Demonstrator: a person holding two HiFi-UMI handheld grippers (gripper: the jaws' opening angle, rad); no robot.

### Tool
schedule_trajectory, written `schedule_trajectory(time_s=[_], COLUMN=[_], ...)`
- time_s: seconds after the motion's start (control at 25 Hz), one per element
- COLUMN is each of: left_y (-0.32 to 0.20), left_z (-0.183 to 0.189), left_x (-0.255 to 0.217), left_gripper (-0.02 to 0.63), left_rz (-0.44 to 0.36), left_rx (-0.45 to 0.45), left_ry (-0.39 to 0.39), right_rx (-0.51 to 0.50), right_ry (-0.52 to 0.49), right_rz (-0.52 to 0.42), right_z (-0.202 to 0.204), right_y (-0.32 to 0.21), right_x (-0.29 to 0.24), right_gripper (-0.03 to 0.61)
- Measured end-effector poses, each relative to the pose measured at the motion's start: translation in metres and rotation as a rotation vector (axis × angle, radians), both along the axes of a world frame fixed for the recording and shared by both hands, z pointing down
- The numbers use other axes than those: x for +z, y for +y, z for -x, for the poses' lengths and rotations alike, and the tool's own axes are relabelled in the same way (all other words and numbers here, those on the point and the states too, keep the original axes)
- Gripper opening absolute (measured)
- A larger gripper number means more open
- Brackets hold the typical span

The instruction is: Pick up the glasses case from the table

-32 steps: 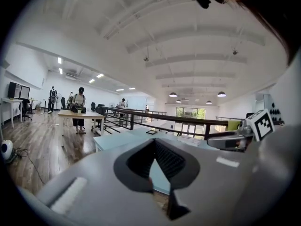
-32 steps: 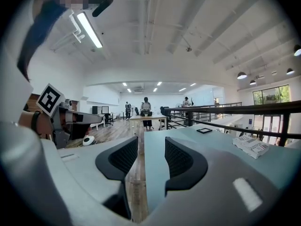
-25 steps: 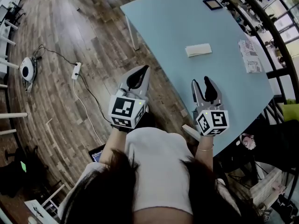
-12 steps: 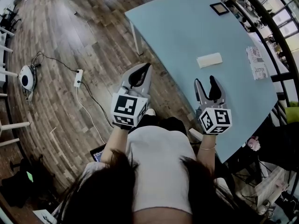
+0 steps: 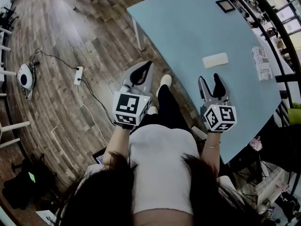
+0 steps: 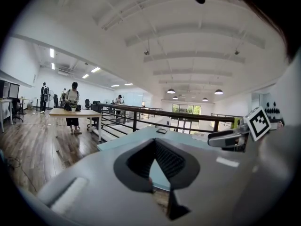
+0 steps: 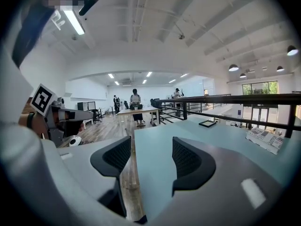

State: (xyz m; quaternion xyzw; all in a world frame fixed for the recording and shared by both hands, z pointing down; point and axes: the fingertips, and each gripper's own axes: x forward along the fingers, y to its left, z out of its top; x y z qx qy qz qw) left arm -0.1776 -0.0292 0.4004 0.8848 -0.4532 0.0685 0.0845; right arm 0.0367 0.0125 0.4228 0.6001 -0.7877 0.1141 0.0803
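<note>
Here, left tongs (image 5: 147,66) held over the wooden floor (image 5: 70,32), just off the table's edge, jaws closed tip to tip and clamped on nothing. Right tongs (image 5: 209,79) held over the pale blue table (image 5: 188,27), jaws parted and just then opening, with only bare tabletop between them. Glasses case (image 5: 215,60) laid flat on the table, near and straight ahead of the right tongs, untouched, ahead and rightward of the left tongs. Folded newspaper (image 5: 262,62) placed further right of the case.

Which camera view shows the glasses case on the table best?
The head view: the whole glasses case lies in plain sight on the blue table, ahead of the right gripper. In both gripper views I cannot find it; only the table shows.
</note>
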Motion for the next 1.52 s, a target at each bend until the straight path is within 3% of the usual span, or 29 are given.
schedule_trajectory(time_s=[0.36,0.84,1.52], left_y=[-0.084,-0.206,-0.23], left_z=[-0.02,-0.123,-0.266], left_x=[0.009,0.003,0.007], left_gripper=[0.057,0.057,0.057], left_rz=[-0.005,0.0,0.002], left_rx=[0.033,0.239,0.598], left_ry=[-0.026,-0.053,-0.063], right_rx=[0.059,0.257,0.588], right_ry=[-0.02,-0.037,-0.067], right_rz=[-0.004,0.016,0.025], right_z=[-0.026,-0.109,-0.194], right_y=[-0.074,-0.152,-0.131], right_x=[0.011,0.011,0.016], right_gripper=[0.25,0.249,0.25])
